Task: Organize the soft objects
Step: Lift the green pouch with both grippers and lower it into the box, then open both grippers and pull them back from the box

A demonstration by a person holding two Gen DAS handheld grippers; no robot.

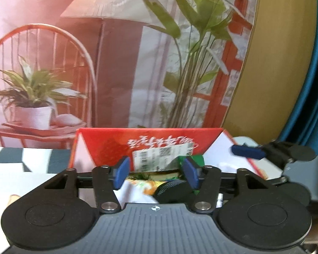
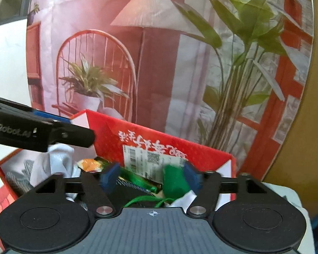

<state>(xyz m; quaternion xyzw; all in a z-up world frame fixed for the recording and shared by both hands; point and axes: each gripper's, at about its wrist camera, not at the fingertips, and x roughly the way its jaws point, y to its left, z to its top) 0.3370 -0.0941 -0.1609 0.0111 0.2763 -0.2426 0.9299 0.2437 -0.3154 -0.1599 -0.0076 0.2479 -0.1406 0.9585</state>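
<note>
1. Left wrist view: one pair of left tongs (image 1: 156,172) hangs over one red box (image 1: 150,146), its two blue pads spread apart and pressing on nothing; a black mesh item (image 1: 171,191) lies just below the right pad, not squeezed.
2. Right wrist view: one pair of right tongs (image 2: 151,176) hangs over the same red box (image 2: 201,154), jaws likewise released. A green cloth piece (image 2: 173,182) sits just beside the right pad; whether they touch I cannot tell.
3. The soft things lie heaped inside the box: white cloth (image 2: 59,163), an orange-and-white packet (image 2: 89,164), a shiny green wrapper (image 2: 142,181) and a thin green cord (image 2: 144,201).
4. The box is stiff glossy card with white inner flaps and one white barcode label (image 2: 150,160) on its back wall.
5. Only the right view shows the white cloth bundle and the cord; only the left view shows the striped worktop (image 1: 21,163).
6. Behind stands a printed backdrop (image 1: 116,53) of a lamp, chair and plants.
</note>
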